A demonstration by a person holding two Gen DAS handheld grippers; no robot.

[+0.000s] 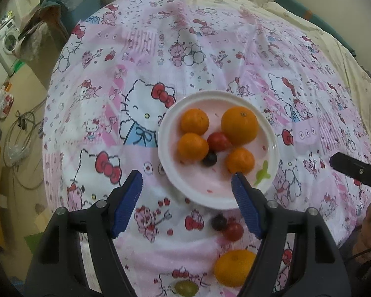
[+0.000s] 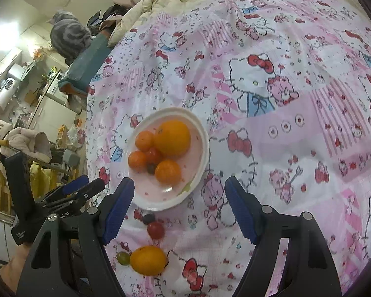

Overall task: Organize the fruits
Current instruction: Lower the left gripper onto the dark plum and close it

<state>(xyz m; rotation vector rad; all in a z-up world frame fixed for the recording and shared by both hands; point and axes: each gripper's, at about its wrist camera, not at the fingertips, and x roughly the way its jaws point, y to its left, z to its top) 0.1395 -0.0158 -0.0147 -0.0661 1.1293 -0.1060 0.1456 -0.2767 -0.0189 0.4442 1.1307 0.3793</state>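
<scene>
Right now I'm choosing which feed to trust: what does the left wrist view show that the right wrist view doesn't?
Left wrist only: a washing machine at far left.
Right wrist only: a grey cat on the bed's edge.
Both: the white plate of oranges, and off the plate an orange, a red tomato, a dark grape and a green grape.

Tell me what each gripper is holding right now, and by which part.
Nothing is held. The left gripper and right gripper both stand open and empty above the cloth, near the plate; the loose orange lies ungrasped.
</scene>
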